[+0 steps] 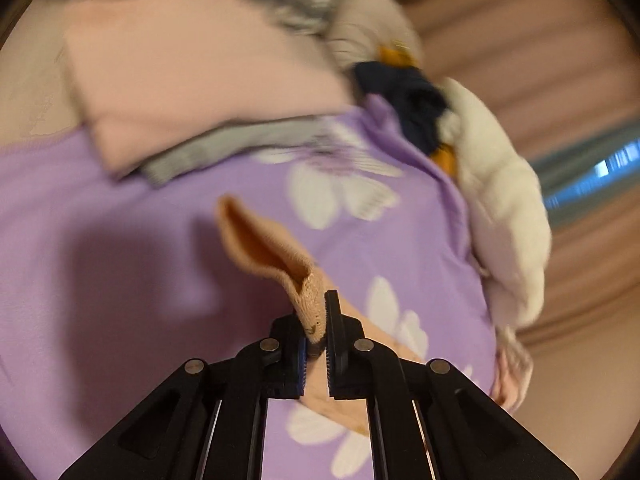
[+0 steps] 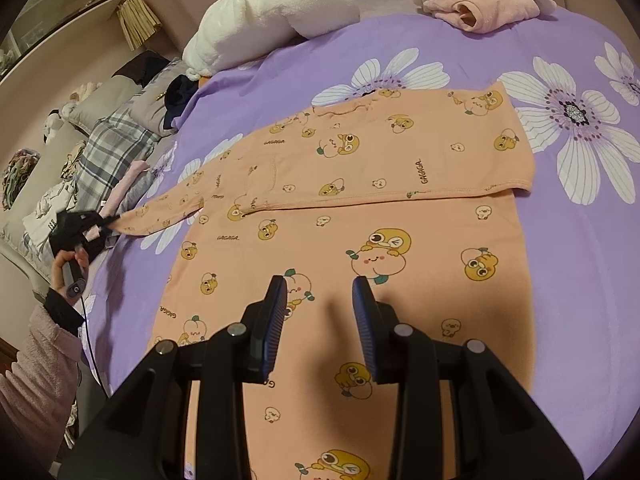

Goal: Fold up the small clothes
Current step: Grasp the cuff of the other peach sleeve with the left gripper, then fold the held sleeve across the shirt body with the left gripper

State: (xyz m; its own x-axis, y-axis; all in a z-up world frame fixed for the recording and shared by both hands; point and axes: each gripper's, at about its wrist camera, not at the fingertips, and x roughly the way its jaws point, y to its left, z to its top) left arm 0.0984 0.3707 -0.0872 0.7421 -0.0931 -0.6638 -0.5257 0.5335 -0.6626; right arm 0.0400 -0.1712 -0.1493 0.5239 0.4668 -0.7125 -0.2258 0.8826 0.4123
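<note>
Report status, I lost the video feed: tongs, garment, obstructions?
Left tongs shut on sleeve cuff. Right tongs open above orange shirt, one side folded over. Nothing blocking.

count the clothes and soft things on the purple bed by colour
orange cartoon-print top: 1
pink folded items (far corner, left edge): 2
white fluffy roll: 1
dark navy garment: 1
grey plaid cloth: 1
total: 6

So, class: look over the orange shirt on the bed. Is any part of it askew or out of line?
Yes. The orange shirt lies flat on the purple sheet, one sleeve folded across it, but the other sleeve is pulled out sideways off the body, its cuff pinched in the left gripper. The right gripper hovers open.
</note>
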